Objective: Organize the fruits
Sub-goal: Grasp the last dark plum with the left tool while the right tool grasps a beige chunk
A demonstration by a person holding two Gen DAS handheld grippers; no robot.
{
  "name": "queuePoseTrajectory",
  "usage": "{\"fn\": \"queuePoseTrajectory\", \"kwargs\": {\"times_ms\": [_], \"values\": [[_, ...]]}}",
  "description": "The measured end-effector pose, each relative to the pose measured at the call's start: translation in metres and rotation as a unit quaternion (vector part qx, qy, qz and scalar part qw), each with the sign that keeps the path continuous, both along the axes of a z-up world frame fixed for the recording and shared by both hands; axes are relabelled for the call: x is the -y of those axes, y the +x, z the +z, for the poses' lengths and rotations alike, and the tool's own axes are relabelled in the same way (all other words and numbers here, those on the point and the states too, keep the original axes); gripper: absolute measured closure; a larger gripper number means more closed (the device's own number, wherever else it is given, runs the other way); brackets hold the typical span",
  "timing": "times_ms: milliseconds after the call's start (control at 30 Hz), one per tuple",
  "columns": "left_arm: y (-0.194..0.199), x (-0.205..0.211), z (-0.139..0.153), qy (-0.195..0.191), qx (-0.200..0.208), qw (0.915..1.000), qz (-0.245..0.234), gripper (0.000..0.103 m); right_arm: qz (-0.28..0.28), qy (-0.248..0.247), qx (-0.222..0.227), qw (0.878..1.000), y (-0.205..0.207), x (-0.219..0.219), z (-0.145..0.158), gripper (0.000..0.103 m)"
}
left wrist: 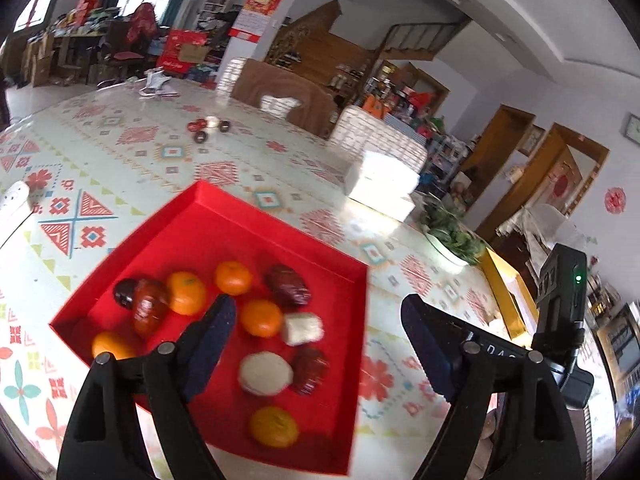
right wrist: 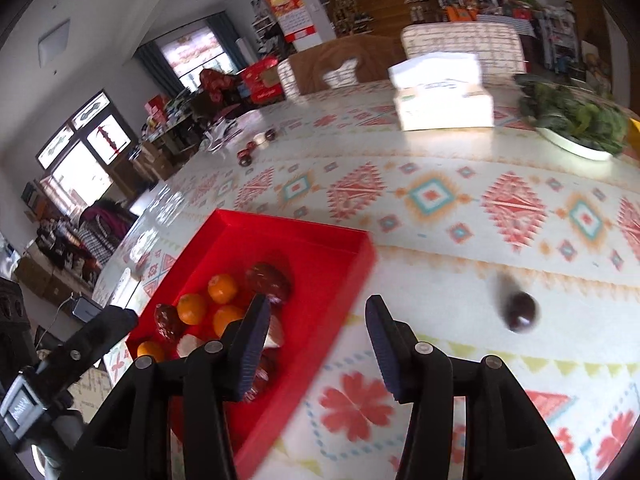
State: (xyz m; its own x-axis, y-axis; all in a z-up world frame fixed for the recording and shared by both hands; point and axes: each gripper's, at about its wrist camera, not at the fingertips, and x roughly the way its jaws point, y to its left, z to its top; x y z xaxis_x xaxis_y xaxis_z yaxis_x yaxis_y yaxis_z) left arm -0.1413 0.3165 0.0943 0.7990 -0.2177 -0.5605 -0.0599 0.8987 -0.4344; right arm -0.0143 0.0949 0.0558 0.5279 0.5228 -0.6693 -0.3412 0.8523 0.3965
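Observation:
A red tray (left wrist: pixel 280 216) lies on the patterned table and holds several oranges (left wrist: pixel 261 317), dark red dates (left wrist: pixel 287 285) and white wrapped pieces (left wrist: pixel 266 373). My left gripper (left wrist: pixel 316 346) is open and empty, hovering above the tray's near right part. In the right wrist view the tray (right wrist: pixel 320 236) is at the lower left. My right gripper (right wrist: pixel 316 344) is open and empty above the tray's right edge. A single dark date (right wrist: pixel 520 312) lies loose on the table to its right.
A white tissue box (right wrist: pixel 442 96) and a plate of green leaves (right wrist: pixel 576 120) stand at the table's far side. A few small dark fruits (left wrist: pixel 206 128) lie far off. A yellow box (left wrist: pixel 508 300) and the right gripper's body (left wrist: pixel 560 320) are at the right.

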Motion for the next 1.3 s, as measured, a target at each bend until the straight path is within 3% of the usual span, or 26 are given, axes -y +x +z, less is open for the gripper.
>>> {"fn": "queuePoseTrajectory", "kwargs": {"times_ms": [400, 633, 833, 1033, 1300], "values": [[-0.011, 0.092, 0.010, 0.025, -0.003, 0.9963, -0.082, 0.019, -0.097, 0.013, -0.006, 0.995, -0.047, 0.130, -0.013, 0.046], [-0.009, 0.152, -0.008, 0.042, -0.033, 0.9900, -0.131, 0.019, -0.176, 0.015, -0.012, 0.984, -0.076, 0.224, -0.022, 0.044], [-0.009, 0.190, -0.032, 0.058, -0.065, 0.9830, -0.162, 0.019, -0.218, 0.022, -0.014, 0.976, -0.089, 0.277, -0.028, 0.042], [-0.005, 0.208, -0.042, 0.072, -0.074, 0.9792, -0.175, 0.019, -0.237, 0.020, -0.030, 0.971, -0.076, 0.307, -0.035, 0.042], [0.022, 0.219, -0.046, 0.099, -0.071, 0.9759, -0.182, 0.019, -0.255, 0.024, -0.049, 0.965, -0.012, 0.326, -0.036, 0.042]]}}
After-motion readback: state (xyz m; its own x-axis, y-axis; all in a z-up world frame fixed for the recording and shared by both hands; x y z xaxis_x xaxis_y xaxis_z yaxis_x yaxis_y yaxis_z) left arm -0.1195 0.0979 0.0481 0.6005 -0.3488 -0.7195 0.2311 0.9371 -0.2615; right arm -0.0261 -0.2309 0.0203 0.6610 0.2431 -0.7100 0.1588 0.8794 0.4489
